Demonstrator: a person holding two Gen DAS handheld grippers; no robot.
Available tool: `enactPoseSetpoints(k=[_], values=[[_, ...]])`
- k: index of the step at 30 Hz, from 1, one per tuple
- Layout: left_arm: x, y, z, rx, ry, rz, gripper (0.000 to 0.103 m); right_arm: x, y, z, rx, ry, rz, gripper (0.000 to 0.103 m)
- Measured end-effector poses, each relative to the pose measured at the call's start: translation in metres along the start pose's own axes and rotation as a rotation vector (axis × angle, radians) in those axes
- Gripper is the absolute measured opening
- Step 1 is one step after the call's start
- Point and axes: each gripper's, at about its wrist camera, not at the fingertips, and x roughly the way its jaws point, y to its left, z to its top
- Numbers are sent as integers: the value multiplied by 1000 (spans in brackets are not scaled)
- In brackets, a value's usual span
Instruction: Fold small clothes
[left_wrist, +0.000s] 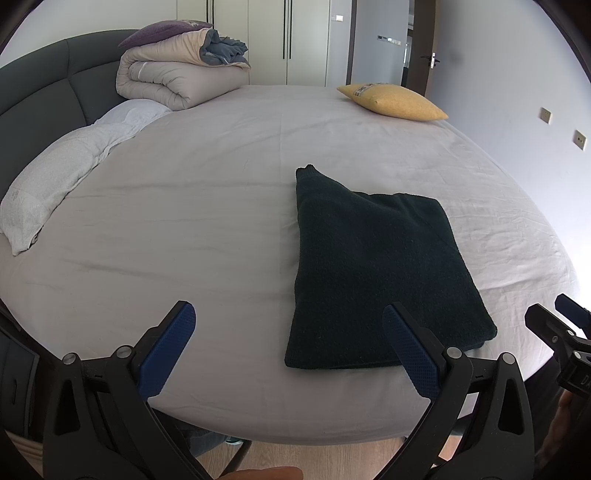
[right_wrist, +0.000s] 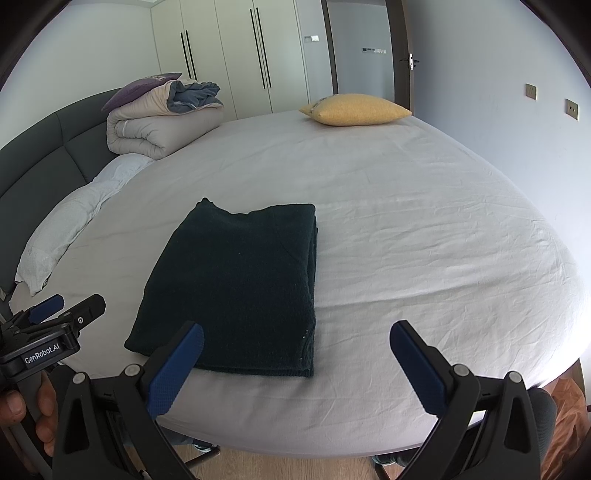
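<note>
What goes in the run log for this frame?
dark garment folded on bed | left claw open | right claw open | neither touching

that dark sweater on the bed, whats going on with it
A person is holding a two-finger gripper in each hand over a bed. The dark garment lies folded into a neat rectangle near the bed's front edge. The left gripper and right gripper are both open and hold nothing. The fold looks done or close to it; nothing is touching the garment now.
</note>
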Motion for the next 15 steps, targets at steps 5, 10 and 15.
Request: enactPoseSetpoints(k=[5, 10, 15], values=[[2, 1, 0, 2, 2, -3, 103, 1, -1, 0, 0, 3, 1, 103], [3, 0, -2, 3, 5, -5, 103, 0, 0, -1, 1, 3, 2, 103], [4, 0, -3, 6, 7, -7, 103, 0, 0, -1, 2, 5, 3, 103]])
